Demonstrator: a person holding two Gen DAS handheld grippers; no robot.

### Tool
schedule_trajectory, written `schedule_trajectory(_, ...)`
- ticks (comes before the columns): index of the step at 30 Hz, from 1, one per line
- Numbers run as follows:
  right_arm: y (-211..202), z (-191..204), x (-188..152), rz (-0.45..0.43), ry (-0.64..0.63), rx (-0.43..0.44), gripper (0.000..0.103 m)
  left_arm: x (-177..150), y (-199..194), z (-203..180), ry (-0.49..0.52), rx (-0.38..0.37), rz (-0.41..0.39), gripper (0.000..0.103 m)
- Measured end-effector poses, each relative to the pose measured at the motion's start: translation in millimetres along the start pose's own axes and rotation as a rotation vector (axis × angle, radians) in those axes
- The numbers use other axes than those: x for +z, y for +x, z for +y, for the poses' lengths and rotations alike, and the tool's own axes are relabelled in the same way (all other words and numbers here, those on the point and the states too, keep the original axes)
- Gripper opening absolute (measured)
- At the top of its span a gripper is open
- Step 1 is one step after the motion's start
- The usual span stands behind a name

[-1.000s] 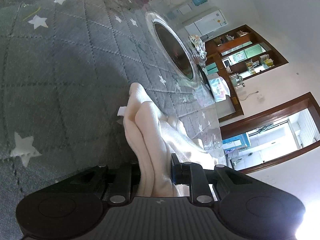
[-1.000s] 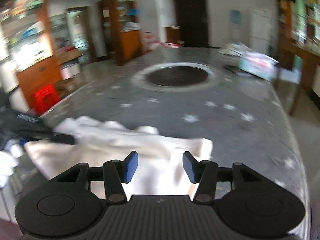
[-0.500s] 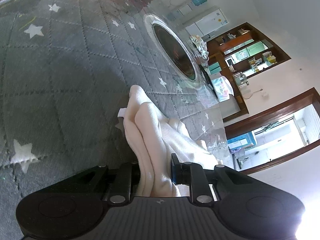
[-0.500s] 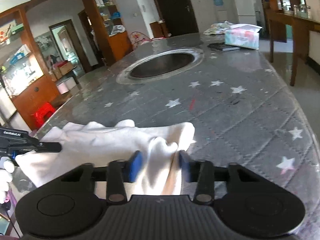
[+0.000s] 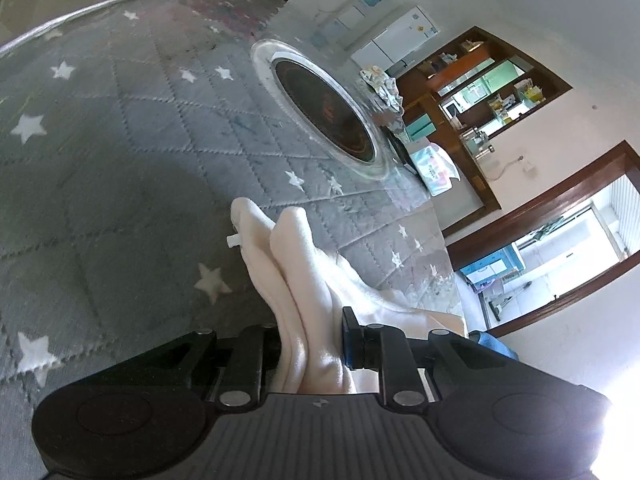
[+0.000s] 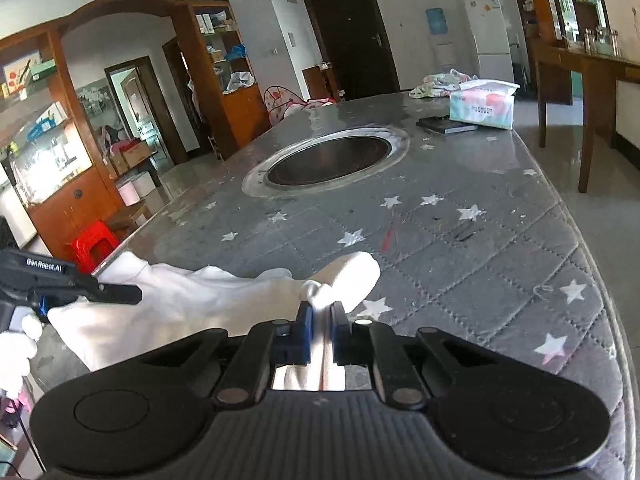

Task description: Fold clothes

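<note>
At the near edge of the table, the right gripper (image 6: 320, 326) is pinched nearly closed on a bunched fold of the cream garment (image 6: 192, 300), its blue pads pressing the cloth from both sides with only that thin wad between them. A rounded lobe of fabric pokes up just beyond the fingertips, toward one o'clock. Over at nine o'clock from it, the left gripper (image 6: 116, 294) comes in from the side, its black fingers lying against the far end of the same garment, a white-gloved hand (image 6: 14, 350) behind it.

From the left wrist view, the left gripper (image 5: 310, 344) is clamped on a thick double roll of the garment (image 5: 296, 264); the jaws stand only as far apart as the cloth forces them. Two rounded folds rise out toward twelve o'clock, and a small white tag (image 5: 233, 240) sticks out at the roll's left edge.

The garment stretches between the two grippers across the near end of the grey quilted table cover (image 6: 460, 248) with its white stars. Farther out at twelve o'clock sits the round inset burner (image 6: 328, 160), well apart from the cloth. Beyond it, at one o'clock, a dark book (image 6: 446, 124) lies just beside a tissue pack (image 6: 482, 106), with a crumpled floral cloth (image 6: 440, 82) behind them.
</note>
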State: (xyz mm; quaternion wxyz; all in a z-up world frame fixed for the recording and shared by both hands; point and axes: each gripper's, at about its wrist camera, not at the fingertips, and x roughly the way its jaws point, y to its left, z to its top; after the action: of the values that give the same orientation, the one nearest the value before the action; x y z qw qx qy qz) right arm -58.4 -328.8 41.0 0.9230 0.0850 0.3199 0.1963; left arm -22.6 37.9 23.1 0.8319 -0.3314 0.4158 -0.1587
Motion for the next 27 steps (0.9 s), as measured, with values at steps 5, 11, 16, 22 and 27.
schedule_trajectory(5,-3.1,3.3,0.6,-0.013,-0.026,-0.027,0.008,1.1,1.9,-4.7,0.021,0.004,0.008,0.020)
schedule_trajectory(11,-15.8,8.5,9.8,-0.049,-0.079,-0.052,0.007,4.5,1.8,-23.3,0.086,-0.027,-0.003,0.019)
schedule_trajectory(16,-32.0,9.7,18.4,-0.088,-0.109,-0.095,0.007,7.9,10.9,-41.9,0.128,-0.053,0.003,0.018)
schedule_trajectory(22,-52.0,4.2,29.6,-0.129,-0.129,-0.147,0.007,13.3,24.0,-69.4,0.184,-0.081,0.016,0.018)
schedule_trajectory(27,-68.5,-2.6,40.4,-0.164,-0.144,-0.193,0.007,18.4,33.7,-94.4,0.230,-0.111,0.022,0.018)
